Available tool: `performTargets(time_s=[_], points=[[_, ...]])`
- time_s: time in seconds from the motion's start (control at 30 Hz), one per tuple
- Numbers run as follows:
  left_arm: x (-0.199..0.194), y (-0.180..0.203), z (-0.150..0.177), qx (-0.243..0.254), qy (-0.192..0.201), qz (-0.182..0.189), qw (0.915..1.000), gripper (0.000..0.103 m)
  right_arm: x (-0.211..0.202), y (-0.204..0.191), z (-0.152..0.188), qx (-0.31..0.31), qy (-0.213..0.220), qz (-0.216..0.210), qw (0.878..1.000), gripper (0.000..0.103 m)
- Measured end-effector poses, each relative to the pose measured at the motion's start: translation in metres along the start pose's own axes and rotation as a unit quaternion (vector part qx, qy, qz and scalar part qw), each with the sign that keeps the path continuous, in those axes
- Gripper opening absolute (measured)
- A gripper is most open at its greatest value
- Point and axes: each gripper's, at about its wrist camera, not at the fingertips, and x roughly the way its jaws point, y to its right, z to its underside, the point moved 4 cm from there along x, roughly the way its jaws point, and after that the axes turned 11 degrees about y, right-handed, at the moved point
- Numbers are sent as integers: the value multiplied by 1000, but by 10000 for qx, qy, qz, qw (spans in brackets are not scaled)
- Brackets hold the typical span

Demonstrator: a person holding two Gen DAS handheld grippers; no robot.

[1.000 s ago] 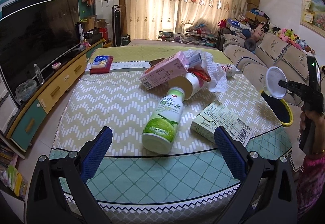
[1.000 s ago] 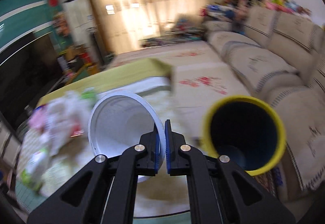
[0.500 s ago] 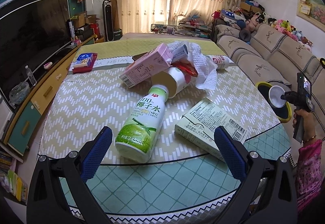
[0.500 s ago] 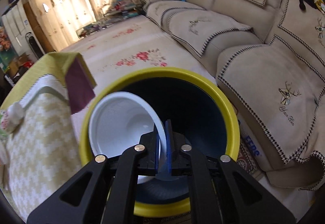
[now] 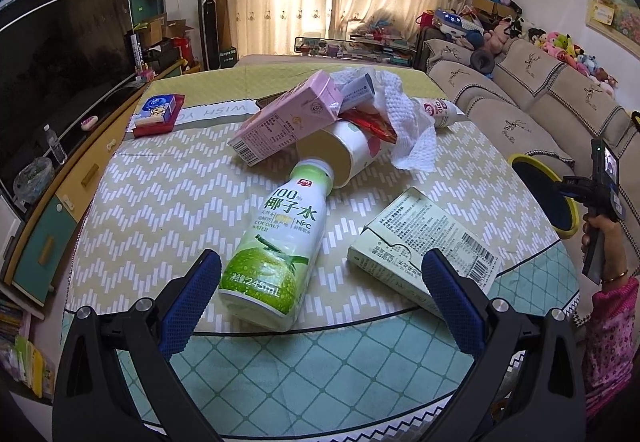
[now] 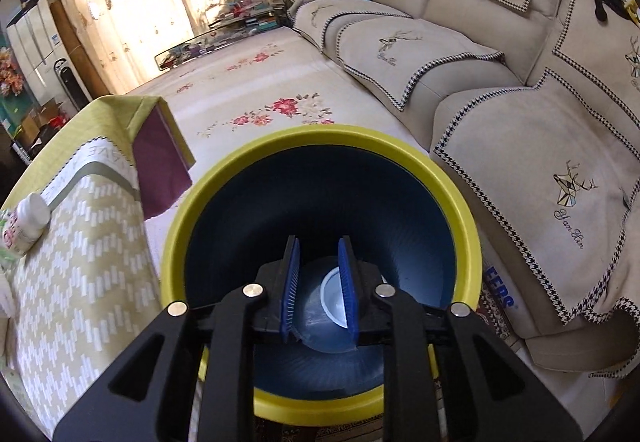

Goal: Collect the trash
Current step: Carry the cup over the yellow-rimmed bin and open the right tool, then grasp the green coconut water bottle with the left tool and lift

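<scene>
Currently, your right gripper (image 6: 318,282) hung over the yellow-rimmed bin (image 6: 460,209), its jaws opening with nothing between them; the white cup (image 6: 332,300) lay at the bin's bottom. Your left gripper (image 5: 322,292) stood spread wide and empty above the surface (image 5: 160,193), near the coconut water bottle (image 5: 280,246) and green carton (image 5: 424,242).

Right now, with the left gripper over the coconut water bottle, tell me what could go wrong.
1. The coconut water bottle lies on its side; the open left gripper could nudge it and it may roll.
2. Its cap touches the paper cup under the pink carton; pulling the bottle might shift that pile.
3. The green carton sits near the table edge; a bump could knock it off.
</scene>
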Motion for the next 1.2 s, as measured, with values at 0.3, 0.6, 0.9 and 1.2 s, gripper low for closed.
performTargets(time_s=[0.3,0.6,0.9,1.2], points=[[18,-20,3,50,-105,47,9999,99,-14,-19,5,-146,37,-219,9996,25],[45,-37,18,146,-410,213,9988,95,-17,-29,10,-242,-7,-318,9992,28],[66,-46,32,-27,-688,390,9969,68,-13,-37,17,-302,-94,-412,9987,28],[52,-47,25,-67,-333,434,9985,56,-17,-42,20,-332,-72,-483,9983,28]])
